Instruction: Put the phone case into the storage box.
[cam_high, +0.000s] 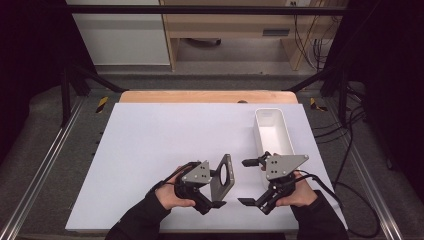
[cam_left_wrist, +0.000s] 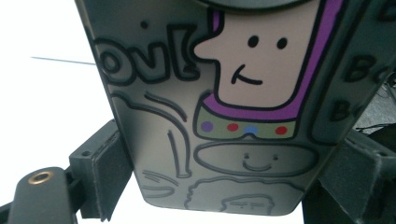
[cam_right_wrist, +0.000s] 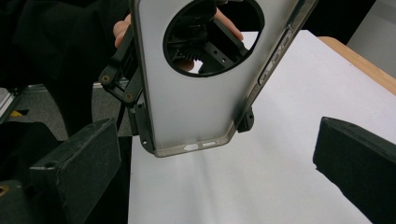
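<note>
White table sheet, white bin at its right edge. Left gripper clamps a phone case upright near the front edge — cutout facing across. Right gripper gapes wide beside it, likely ready to take it.

Left gripper clamped, right gripper agape

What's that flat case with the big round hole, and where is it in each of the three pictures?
High view: the phone case stands low at centre, clamped by the left gripper.
Left gripper view: its cartoon-printed side sits between the jaws.
Right gripper view: its plain inner side, upper centre.
Shared landmark: the white table sheet.
</note>
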